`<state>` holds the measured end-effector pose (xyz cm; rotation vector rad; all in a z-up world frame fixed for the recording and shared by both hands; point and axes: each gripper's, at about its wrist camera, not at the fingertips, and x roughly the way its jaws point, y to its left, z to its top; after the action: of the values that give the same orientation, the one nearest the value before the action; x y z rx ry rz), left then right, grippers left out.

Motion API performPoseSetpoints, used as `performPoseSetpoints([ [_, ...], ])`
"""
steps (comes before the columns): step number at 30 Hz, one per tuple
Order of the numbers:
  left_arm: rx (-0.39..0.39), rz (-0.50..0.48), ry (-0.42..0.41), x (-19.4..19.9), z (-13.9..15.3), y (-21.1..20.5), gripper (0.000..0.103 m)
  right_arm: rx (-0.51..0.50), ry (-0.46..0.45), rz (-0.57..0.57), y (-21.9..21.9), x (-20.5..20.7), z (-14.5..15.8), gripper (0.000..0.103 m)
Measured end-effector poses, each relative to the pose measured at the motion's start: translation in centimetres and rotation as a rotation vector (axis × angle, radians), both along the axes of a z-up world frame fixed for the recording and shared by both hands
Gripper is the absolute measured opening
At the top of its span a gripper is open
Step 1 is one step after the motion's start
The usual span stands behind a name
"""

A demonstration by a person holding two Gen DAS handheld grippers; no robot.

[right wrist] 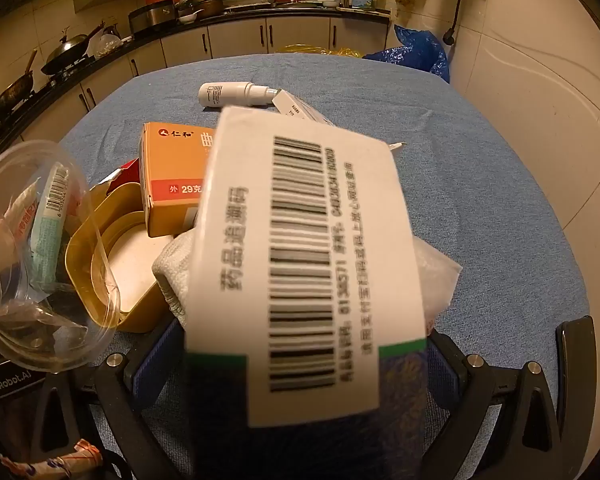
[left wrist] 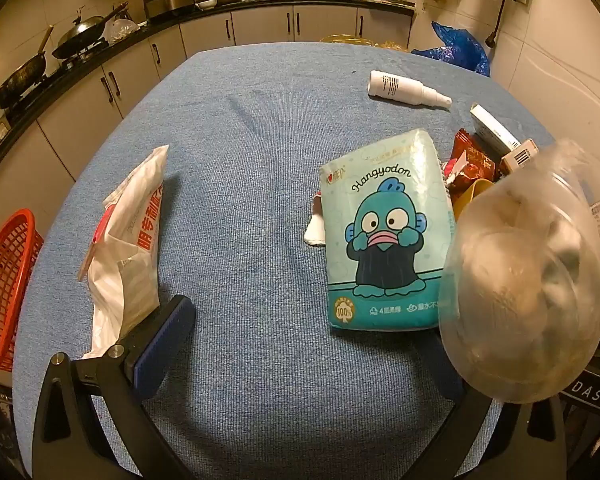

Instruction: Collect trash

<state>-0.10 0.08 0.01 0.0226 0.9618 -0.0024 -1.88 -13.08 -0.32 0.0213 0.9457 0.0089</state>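
Note:
My left gripper (left wrist: 312, 344) hangs open over the blue tablecloth (left wrist: 260, 140), nothing between its fingers. A teal tissue pack (left wrist: 384, 240) lies just ahead, a white printed bag (left wrist: 128, 248) beside the left finger. A clear plastic tub (left wrist: 520, 280) holding scraps hides the right finger. My right gripper (right wrist: 300, 336) is spread wide, with a white barcode box (right wrist: 300, 248) tilted up between its fingers, blurred and close to the lens. I see no firm pinch on it. Behind the box lie an orange box (right wrist: 172, 176), a gold tin (right wrist: 112, 264) and a white tissue (right wrist: 172, 276).
A white spray bottle (left wrist: 408, 90) lies at the far side, near a small white carton (left wrist: 492, 128) and a red wrapper (left wrist: 470, 160). A red basket (left wrist: 4, 292) sits off the table's left edge. A blue plastic bag (left wrist: 460, 50) and kitchen counters lie beyond.

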Motion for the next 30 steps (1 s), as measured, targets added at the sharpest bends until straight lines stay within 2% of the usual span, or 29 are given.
performPoseSetpoints([
  [4,-0.005,-0.015,0.031,-0.3,0.1,0.4,0.103,0.003,0.028,0.004,-0.9,-1.1,0.3,0.103],
  [7,-0.013,-0.042,-0.035,-3.2,0.9,1.5,0.103,-0.020,0.023,0.010,-1.9,-3.8,1.1,0.103],
  [9,-0.015,-0.078,-0.065,-5.0,1.6,1.4,0.103,-0.055,0.004,0.013,-1.6,-5.9,2.9,0.103],
  [16,-0.005,-0.159,-0.214,-10.2,8.3,3.3,0.103,-0.024,-0.102,-0.009,-0.9,-11.8,9.2,0.103],
  [19,0.002,-0.152,-0.301,-12.0,11.7,5.2,0.103,-0.047,-0.166,0.024,0.5,-13.7,12.1,0.103],
  [22,0.001,-0.141,-0.344,-12.5,13.9,6.5,0.103,-0.032,-0.198,0.040,1.6,-15.1,14.3,0.103],
  [26,-0.031,-0.127,-0.325,-11.7,15.7,7.7,0.103,0.009,-0.231,0.037,3.0,-16.7,16.0,0.102],
  [30,-0.063,-0.117,-0.319,-11.1,16.0,8.2,0.103,0.029,-0.264,0.035,3.4,-17.5,17.9,0.101],
])
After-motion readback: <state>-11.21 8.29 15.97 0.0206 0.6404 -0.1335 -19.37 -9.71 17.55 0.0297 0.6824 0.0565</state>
